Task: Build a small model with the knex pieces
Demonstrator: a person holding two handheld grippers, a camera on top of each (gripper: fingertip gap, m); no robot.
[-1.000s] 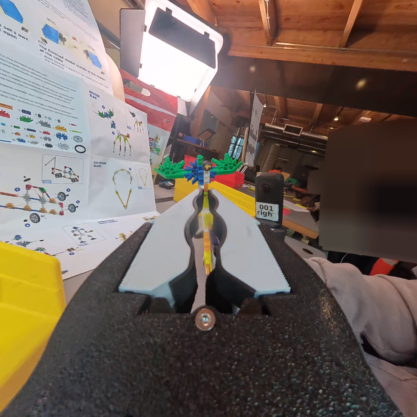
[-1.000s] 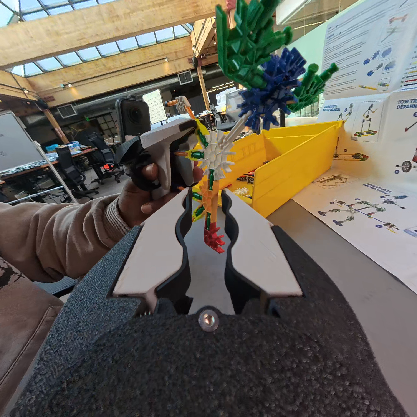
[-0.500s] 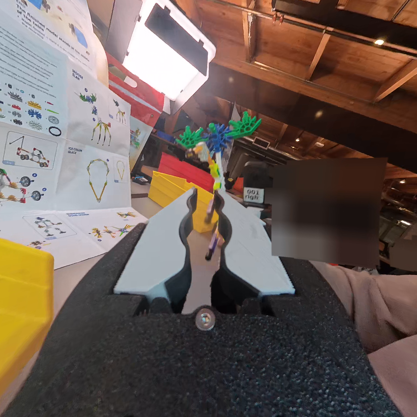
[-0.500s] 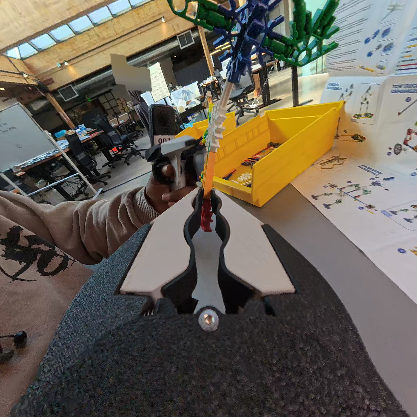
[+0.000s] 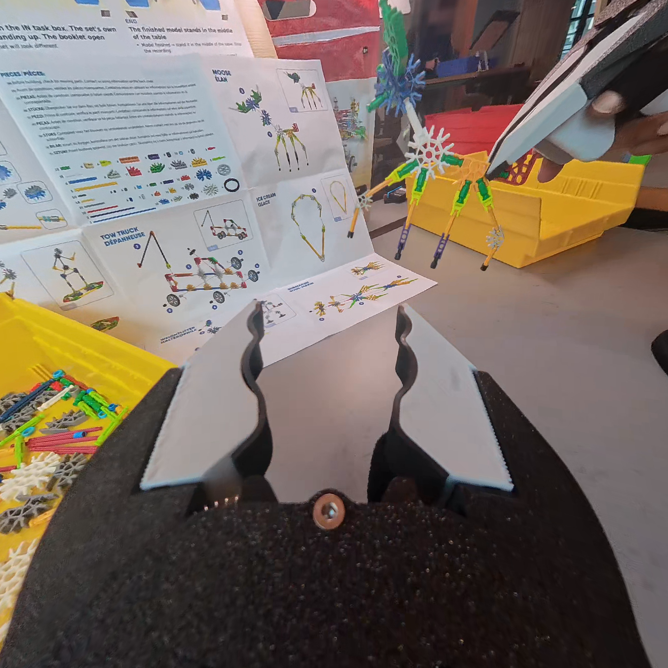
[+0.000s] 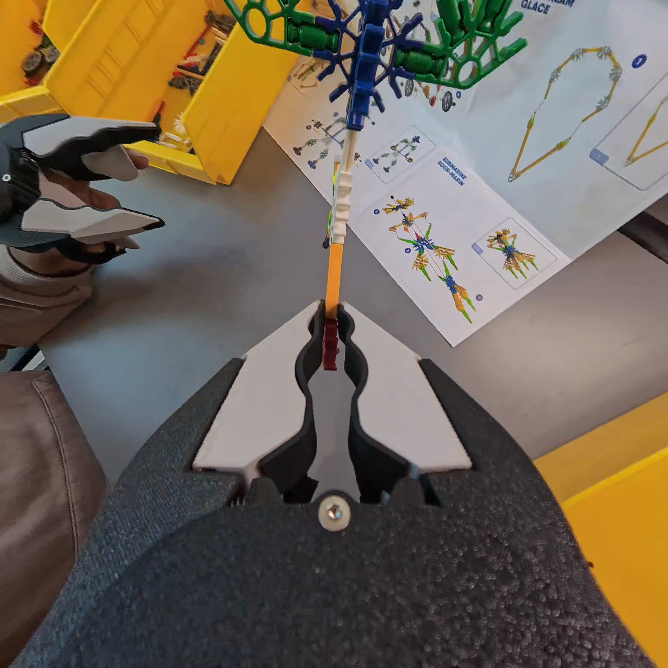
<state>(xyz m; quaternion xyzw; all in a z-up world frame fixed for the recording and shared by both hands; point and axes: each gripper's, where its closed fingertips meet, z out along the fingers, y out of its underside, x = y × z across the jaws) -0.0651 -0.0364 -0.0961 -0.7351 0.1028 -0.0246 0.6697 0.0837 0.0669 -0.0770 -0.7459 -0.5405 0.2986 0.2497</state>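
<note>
Only the left wrist view shows the toy moose whole, legs hanging above the grey table. Right gripper is clamped on its rear end. Left gripper, spread wide, holds nothing over bare tabletop between yellow bins.

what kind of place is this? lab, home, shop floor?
Looks like a tabletop build station in a workshop-type space, though little background shows. Cues: yellow parts bin of loose construction-toy pieces, fold-out instruction sheet propped on the grey table, toy model clamped in the right gripper.
</note>
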